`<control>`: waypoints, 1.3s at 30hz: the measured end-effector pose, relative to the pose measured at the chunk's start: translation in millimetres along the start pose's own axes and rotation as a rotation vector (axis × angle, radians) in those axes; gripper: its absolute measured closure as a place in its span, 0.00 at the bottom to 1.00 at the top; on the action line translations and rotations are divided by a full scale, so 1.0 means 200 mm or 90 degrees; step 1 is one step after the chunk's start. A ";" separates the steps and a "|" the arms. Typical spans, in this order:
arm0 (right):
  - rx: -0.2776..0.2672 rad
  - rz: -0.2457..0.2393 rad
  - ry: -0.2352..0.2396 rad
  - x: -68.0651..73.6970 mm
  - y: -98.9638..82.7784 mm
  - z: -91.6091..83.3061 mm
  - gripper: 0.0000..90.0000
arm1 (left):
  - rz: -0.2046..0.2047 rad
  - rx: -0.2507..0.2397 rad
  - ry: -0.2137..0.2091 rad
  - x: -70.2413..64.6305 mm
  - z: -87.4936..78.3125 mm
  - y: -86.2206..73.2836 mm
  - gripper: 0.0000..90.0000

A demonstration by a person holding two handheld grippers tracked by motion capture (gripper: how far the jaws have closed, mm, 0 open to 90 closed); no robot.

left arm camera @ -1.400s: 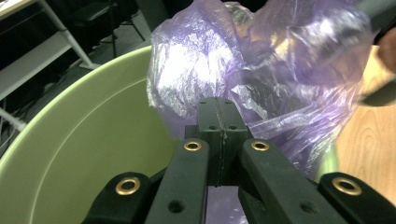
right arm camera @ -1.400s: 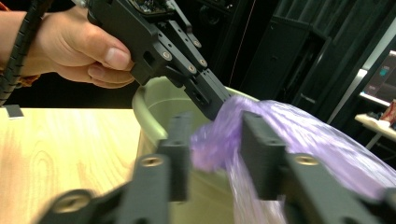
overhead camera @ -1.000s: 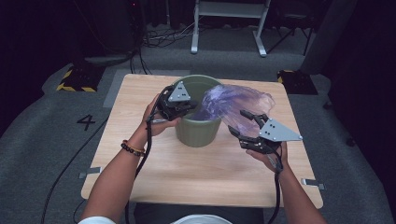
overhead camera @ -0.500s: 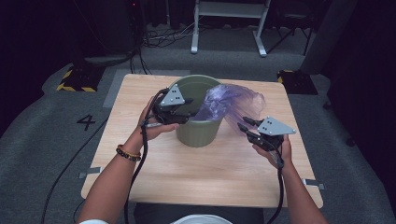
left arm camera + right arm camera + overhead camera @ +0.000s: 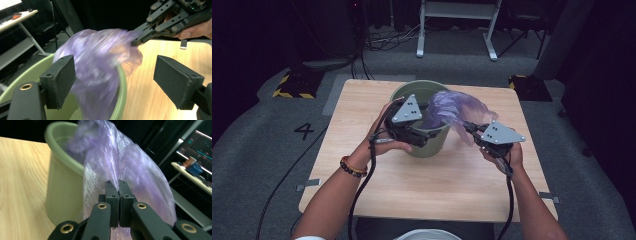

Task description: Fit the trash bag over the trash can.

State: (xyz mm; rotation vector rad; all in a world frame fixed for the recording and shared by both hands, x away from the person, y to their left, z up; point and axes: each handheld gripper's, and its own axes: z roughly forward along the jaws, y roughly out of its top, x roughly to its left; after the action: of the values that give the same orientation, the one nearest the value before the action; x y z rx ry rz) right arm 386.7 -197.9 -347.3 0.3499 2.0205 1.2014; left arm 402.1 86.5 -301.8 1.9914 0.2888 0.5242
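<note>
Table (image 5: 362, 165): a pale wooden top stood on grey floor, its near half bare between the person's forearms, with open board along the left and right edges.

Bucket (image 5: 432, 145): a green bucket stood upright on the far middle of the table, well in from every edge, its round rim open at the top.

Bag (image 5: 457, 107): a thin purple plastic bag hung partly inside the bucket and spilled over the right side of the rim, ballooning out to the right above the board; motion blurred it in the left gripper view (image 5: 100, 65).

Left gripper (image 5: 424, 136): held against the near left of the bucket, its jaws stood wide apart after just having been opening; in its own view (image 5: 115, 77) the bag and the green rim lay between the pads, neither pad pressing on the plastic.

Right gripper (image 5: 468, 126): held to the right of the bucket above clear board, its jaws had just been closing and were clamped together on a fold of the bag (image 5: 117, 187), the film pinched between the tips.
</note>
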 end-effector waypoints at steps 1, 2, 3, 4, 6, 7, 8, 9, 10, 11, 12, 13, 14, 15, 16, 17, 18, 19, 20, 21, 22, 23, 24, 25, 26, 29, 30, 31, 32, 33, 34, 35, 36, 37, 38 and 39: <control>-0.001 -0.006 0.006 0.00 0.02 0.00 0.99 | 0.018 0.009 0.000 -0.03 0.04 0.04 0.20; -0.005 -0.014 0.012 0.01 0.04 0.01 0.99 | 0.018 0.009 0.000 -0.03 0.04 0.04 0.20; -0.009 -0.018 0.021 0.01 0.06 0.01 0.99 | 0.031 0.023 0.006 -0.03 0.08 0.06 0.22; -0.012 -0.024 0.031 0.02 0.08 0.01 0.99 | 0.038 0.032 0.014 -0.04 0.09 0.07 0.23; -0.013 -0.033 0.039 0.03 0.10 0.01 0.99 | 0.043 0.042 0.026 -0.04 0.11 0.07 0.33; -0.012 -0.041 0.041 0.04 0.12 0.01 0.99 | 0.047 0.052 0.037 -0.03 0.13 0.07 0.33; -0.017 -0.050 0.050 0.04 0.16 0.01 0.98 | 0.053 0.061 0.034 -0.02 0.14 0.07 0.52; -0.017 -0.050 0.050 0.04 0.16 0.01 0.98 | 0.053 0.061 0.034 -0.02 0.14 0.07 0.62; -0.023 -0.047 0.053 0.04 0.18 0.01 0.94 | 0.058 0.067 0.038 0.00 0.15 0.06 0.72; -0.028 -0.041 0.055 0.04 0.18 0.01 0.91 | 0.058 0.078 0.046 0.01 0.15 0.05 0.78; -0.033 -0.037 0.056 0.04 0.19 0.01 0.88 | 0.050 0.077 0.052 0.02 0.15 0.03 0.87; -0.036 -0.033 0.054 0.04 0.19 0.01 0.85 | 0.049 0.075 0.052 0.03 0.14 0.02 0.95; -0.039 -0.027 0.056 0.03 0.19 0.00 0.80 | 0.044 0.073 0.057 0.04 0.13 0.01 0.98; -0.044 -0.016 0.055 0.03 0.18 -0.01 0.74 | 0.044 0.073 0.057 0.04 0.13 0.01 0.98; -0.048 -0.003 0.053 0.02 0.18 -0.01 0.69 | 0.038 0.073 0.072 0.05 0.10 -0.01 0.99; -0.050 0.011 0.050 0.01 0.17 -0.03 0.67 | 0.032 0.073 0.073 0.06 0.08 -0.02 0.99; -0.050 0.011 0.050 0.01 0.17 -0.03 0.67 | 0.032 0.073 0.073 0.06 0.08 -0.02 0.99; -0.058 0.022 0.050 0.00 0.16 -0.04 0.61 | 0.026 0.071 0.078 0.07 0.06 -0.04 0.99; -0.065 0.034 0.048 -0.01 0.15 -0.06 0.56 | 0.025 0.073 0.085 0.08 0.04 -0.05 0.99; -0.064 0.040 0.041 -0.02 0.14 -0.08 0.53 | 0.017 0.072 0.090 0.09 0.02 -0.07 0.99; -0.061 0.054 0.045 -0.03 0.11 -0.11 0.48 | 0.010 0.075 0.087 0.11 0.01 -0.08 0.99; -0.061 0.054 0.045 -0.03 0.11 -0.11 0.48 | 0.005 0.074 0.088 0.11 0.00 -0.09 0.99; -0.061 0.065 0.049 -0.05 0.08 -0.13 0.45 | 0.001 0.072 0.094 0.12 -0.02 -0.11 0.99; -0.058 0.072 0.054 -0.05 0.06 -0.14 0.44 | -0.011 0.074 0.101 0.14 -0.05 -0.13 0.99; -0.053 0.080 0.062 -0.05 0.03 -0.15 0.44 | -0.011 0.074 0.101 0.14 -0.05 -0.13 0.99; -0.046 0.087 0.076 -0.04 -0.01 -0.16 0.41 | -0.024 0.076 0.112 0.16 -0.08 -0.17 0.99; -0.044 0.088 0.084 -0.03 -0.02 -0.17 0.39 | -0.025 0.078 0.115 0.16 -0.08 -0.17 0.99; -0.045 0.086 0.090 -0.02 -0.03 -0.17 0.39 | -0.028 0.078 0.118 0.17 -0.09 -0.18 0.99; -0.049 0.081 0.103 0.01 -0.04 -0.18 0.39 | -0.032 0.078 0.118 0.17 -0.09 -0.19 0.98; -0.049 0.076 0.111 0.03 -0.05 -0.18 0.39 | -0.041 0.071 0.121 0.18 -0.11 -0.20 0.98; -0.049 0.076 0.111 0.03 -0.05 -0.18 0.39 | -0.041 0.071 0.121 0.18 -0.11 -0.20 0.98; -0.035 0.061 0.120 0.06 -0.05 -0.17 0.39 | -0.046 0.070 0.125 0.18 -0.12 -0.22 0.97; -0.024 0.053 0.117 0.07 -0.05 -0.16 0.39 | -0.051 0.066 0.127 0.18 -0.12 -0.22 0.97; -0.014 0.046 0.117 0.07 -0.06 -0.15 0.41 | -0.056 0.069 0.131 0.20 -0.14 -0.24 0.96; -0.009 0.045 0.120 0.08 -0.06 -0.14 0.47 | -0.063 0.067 0.131 0.20 -0.14 -0.25 0.95; -0.007 0.045 0.119 0.08 -0.06 -0.13 0.53 | -0.066 0.066 0.132 0.21 -0.15 -0.26 0.94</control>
State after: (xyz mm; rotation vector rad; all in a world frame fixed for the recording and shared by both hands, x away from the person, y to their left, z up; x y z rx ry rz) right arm 359.1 -211.8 -358.5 0.3163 2.1755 1.3313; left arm 424.9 151.5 -326.9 2.0112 0.5540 0.6608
